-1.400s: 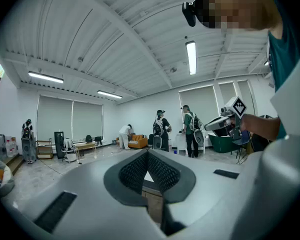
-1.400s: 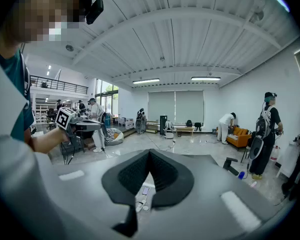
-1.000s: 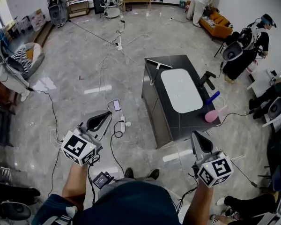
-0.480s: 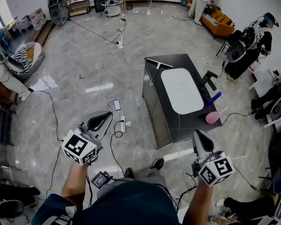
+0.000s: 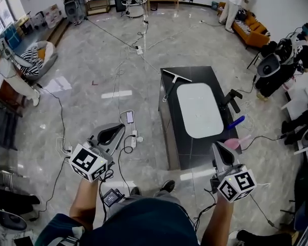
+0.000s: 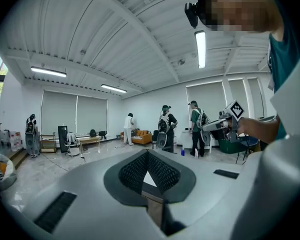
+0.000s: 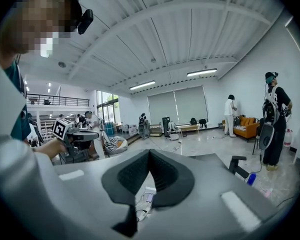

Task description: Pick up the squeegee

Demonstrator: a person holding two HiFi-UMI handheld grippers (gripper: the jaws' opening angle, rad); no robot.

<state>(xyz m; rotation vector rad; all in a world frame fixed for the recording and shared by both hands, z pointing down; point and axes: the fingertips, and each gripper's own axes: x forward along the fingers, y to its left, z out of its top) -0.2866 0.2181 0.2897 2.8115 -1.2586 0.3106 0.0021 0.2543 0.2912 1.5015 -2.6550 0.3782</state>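
Note:
The squeegee, a pale bar on a thin handle, lies at the far left corner of the black table, partly over the edge. A white oval mat covers the tabletop's middle. My left gripper hangs over the floor left of the table, well short of the squeegee, jaws shut and empty. My right gripper is by the table's near right corner, tips together with nothing between them. Neither gripper view shows the squeegee.
A black handled tool, a blue object and a pink one sit along the table's right edge. Cables and a power strip trail over the floor between my left gripper and the table. People stand at the right.
The person has stepped toward the table, carrying both grippers forward; the table now lies closer and more centred. Both jaws look the same as before.

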